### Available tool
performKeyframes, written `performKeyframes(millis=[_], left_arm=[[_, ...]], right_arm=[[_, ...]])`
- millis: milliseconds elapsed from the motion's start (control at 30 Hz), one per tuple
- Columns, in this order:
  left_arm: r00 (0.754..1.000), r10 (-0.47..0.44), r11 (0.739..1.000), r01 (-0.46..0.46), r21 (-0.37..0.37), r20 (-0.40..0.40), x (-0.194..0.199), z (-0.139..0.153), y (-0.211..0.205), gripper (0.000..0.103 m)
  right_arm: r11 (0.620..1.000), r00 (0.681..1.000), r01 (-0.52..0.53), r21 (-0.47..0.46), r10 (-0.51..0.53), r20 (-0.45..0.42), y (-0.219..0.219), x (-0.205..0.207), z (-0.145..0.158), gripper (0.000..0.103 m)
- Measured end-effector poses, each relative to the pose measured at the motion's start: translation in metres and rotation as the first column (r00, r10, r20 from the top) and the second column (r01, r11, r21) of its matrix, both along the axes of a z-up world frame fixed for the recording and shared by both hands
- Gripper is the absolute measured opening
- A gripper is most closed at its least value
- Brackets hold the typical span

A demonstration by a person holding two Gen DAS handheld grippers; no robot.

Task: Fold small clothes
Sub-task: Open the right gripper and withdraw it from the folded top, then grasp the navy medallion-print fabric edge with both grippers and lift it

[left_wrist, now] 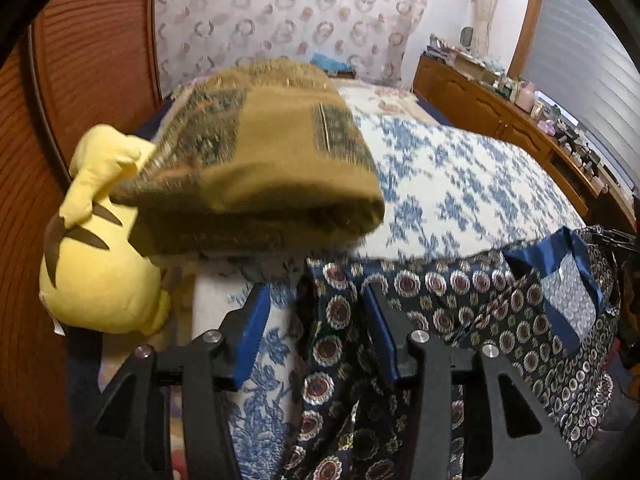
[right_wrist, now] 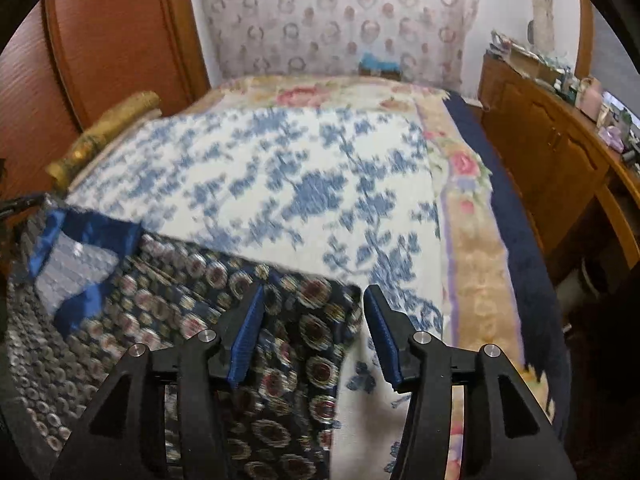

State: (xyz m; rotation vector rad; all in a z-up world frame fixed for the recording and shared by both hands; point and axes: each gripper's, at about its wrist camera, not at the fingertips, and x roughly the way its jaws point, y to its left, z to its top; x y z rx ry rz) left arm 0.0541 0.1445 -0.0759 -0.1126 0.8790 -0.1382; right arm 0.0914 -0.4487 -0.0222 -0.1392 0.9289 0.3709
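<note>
The bed (right_wrist: pixel 516 240) filled most of the room, spread with a white quilt with blue flowers (right_wrist: pixel 304 184), and along its far side ran a wooden dresser (left_wrist: pixel 492 108) crowded on top with small jars and boxes too blurred to tell apart. A folded mustard blanket (left_wrist: pixel 260 152) lay toward the bed's headboard corner, with a yellow plush toy (left_wrist: pixel 100 272) just beside it at the edge. The dark patterned garment (left_wrist: pixel 460 304), blue-lined at its collar, lay spread along the near edge of the bed. The left gripper (left_wrist: pixel 316 296) hung over it, jaws parted with cloth below them, nothing pinched. The right gripper (right_wrist: pixel 314 296) stood the same, parted over the garment's corner
</note>
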Motion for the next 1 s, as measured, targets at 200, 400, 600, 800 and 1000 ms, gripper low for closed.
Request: performKeyframes(millis=[200,400,600,800,1000], left_arm=[[0.999,-0.003,1.0,0.003,0.003,-0.04,-0.001,-0.012,-0.002,0.047],[1.0,0.001,1.0,-0.001,0.019,-0.02,-0.002,-0.013,-0.005,0.047],[0.998,-0.065,0.998,0.065,0.003,-0.003,-0.004,-0.012,-0.016,0.012],[0.995,-0.052,0.998,0.054,-0.022,0.09,-0.023,0.008,-0.022,0.0],[0.963,-0.032,0.998,0.044,-0.041,0.269,-0.035,0.068,-0.029,0.0]], right_arm=[[0.999,0.998,-0.006,0.039,0.009,-0.058,-0.008,0.004,-0.013,0.056],[0.998,0.997,-0.062,0.01,0.062,-0.052,0.009,0.005,-0.014,0.054],[0.985,0.984,-0.169,0.04,0.171,-0.056,0.024,-0.003,-0.014,0.011],[0.975,0.976,-0.217,0.04,0.216,0.035,0.033,-0.021,0.006,0.006],[0.981,0.963,-0.183,0.063,0.166,0.213,0.03,-0.024,0.068,0.005]])
